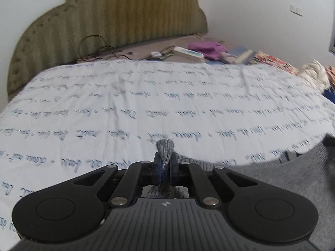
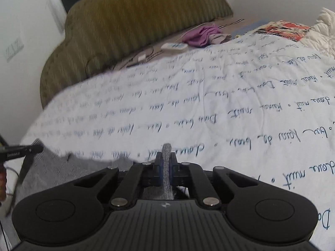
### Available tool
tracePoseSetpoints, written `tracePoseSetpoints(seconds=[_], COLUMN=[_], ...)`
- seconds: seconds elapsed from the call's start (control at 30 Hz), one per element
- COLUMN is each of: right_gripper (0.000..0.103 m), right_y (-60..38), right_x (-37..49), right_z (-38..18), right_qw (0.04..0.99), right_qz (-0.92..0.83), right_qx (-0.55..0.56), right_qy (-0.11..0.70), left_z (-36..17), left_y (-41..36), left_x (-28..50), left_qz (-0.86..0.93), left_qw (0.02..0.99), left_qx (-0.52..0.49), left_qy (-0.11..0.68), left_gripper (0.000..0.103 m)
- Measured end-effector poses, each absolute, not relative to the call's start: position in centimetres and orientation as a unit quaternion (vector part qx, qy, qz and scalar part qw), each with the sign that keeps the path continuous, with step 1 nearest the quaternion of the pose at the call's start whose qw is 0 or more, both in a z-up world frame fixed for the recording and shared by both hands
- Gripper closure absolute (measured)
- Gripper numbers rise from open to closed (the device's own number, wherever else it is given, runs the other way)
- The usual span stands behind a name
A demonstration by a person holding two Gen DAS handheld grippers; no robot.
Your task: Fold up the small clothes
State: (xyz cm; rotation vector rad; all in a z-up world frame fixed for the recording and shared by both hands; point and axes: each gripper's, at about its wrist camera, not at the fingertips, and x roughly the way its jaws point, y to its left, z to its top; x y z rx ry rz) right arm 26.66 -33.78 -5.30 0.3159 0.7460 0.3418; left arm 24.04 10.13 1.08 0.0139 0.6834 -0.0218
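- Both grippers clamp grey knit: the left gripper (image 1: 165, 165) has its fingers (image 1: 157, 167) pinched on a bunched edge of the grey garment (image 1: 293, 177), which trails to four o'clock in the left wrist view.
- Right gripper (image 2: 166, 165) fingers (image 2: 173, 167) are likewise closed on a fold of cloth, the rest lying toward nine o'clock.
- Judged step: edges gripped for a fold; next, both should carry them together over the bedspread (image 1: 146, 104).
- At twelve o'clock stands the headboard (image 1: 115, 16).
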Motion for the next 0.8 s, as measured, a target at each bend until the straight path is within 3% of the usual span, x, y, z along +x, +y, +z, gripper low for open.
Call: tracePoseSetpoints(seconds=[0.13, 0.2, 0.23, 0.3, 0.33, 0.47, 0.7, 0.8], right_gripper=[0.097, 0.096, 0.094, 0.084, 0.082, 0.081, 0.081, 0.082], right_y=[-33.3, -33.0, -33.2, -34.1, -34.8, -35.3, -26.8, -27.3], right_x=[28.1, 27.7, 27.4, 26.7, 26.1, 22.7, 20.1, 19.5], right_z=[-9.1, -9.7, -9.4, -8.2, -7.3, -3.8, -6.8, -9.1], right_qw=[0.889, 0.887, 0.888, 0.889, 0.891, 0.897, 0.905, 0.911], right_qz=[0.140, 0.132, 0.128, 0.116, 0.108, 0.142, 0.146, 0.154], right_qx=[0.160, 0.170, 0.176, 0.189, 0.202, 0.256, 0.107, 0.110], right_qy=[0.406, 0.409, 0.406, 0.401, 0.392, 0.332, 0.385, 0.365], left_z=[-2.8, -3.4, -2.9, -1.2, -0.1, 2.5, -3.7, -5.3], left_y=[9.6, 9.6, 9.8, 10.4, 10.4, 8.5, 3.9, 4.7], left_x=[25.6, 24.8, 24.2, 23.0, 21.9, 18.0, 18.3, 17.8], left_qz=[0.017, 0.022, 0.023, 0.033, 0.038, 0.007, -0.002, 0.005], left_qw=[0.920, 0.924, 0.928, 0.936, 0.943, 0.959, 0.930, 0.943], left_qx=[0.044, 0.044, 0.040, 0.027, 0.024, 0.009, 0.055, 0.051], left_qy=[0.389, 0.380, 0.369, 0.349, 0.329, 0.282, 0.363, 0.329], left_gripper=[0.093, 0.090, 0.081, 0.074, 0.075, 0.054, 0.049, 0.046])
